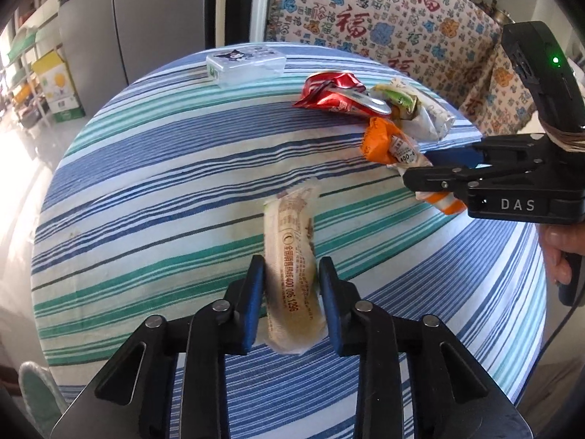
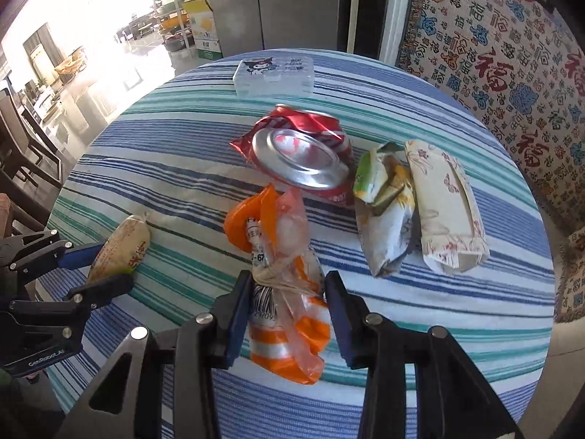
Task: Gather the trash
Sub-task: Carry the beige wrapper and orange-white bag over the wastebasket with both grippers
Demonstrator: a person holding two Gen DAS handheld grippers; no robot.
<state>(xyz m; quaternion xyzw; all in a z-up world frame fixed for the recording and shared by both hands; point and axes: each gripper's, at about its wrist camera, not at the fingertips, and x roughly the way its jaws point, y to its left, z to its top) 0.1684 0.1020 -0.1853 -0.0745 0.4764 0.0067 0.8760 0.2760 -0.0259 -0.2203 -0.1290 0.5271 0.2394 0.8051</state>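
My left gripper (image 1: 290,270) is shut on a beige snack wrapper (image 1: 292,274), held over the striped tablecloth; the wrapper also shows in the right wrist view (image 2: 120,248). My right gripper (image 2: 289,289) is shut on an orange-and-white plastic wrapper (image 2: 281,285), which also shows in the left wrist view (image 1: 387,142). A crushed red can (image 2: 303,157) lies just beyond the orange wrapper. A green-and-white crumpled packet (image 2: 384,212) and a cream floral folded wrapper (image 2: 449,212) lie to its right.
A clear plastic box with a cartoon lid (image 2: 274,73) stands at the far edge of the round table (image 2: 512,292). A patterned cloth-covered sofa (image 2: 512,55) is at the right. A grey fridge (image 2: 292,3) stands behind the table.
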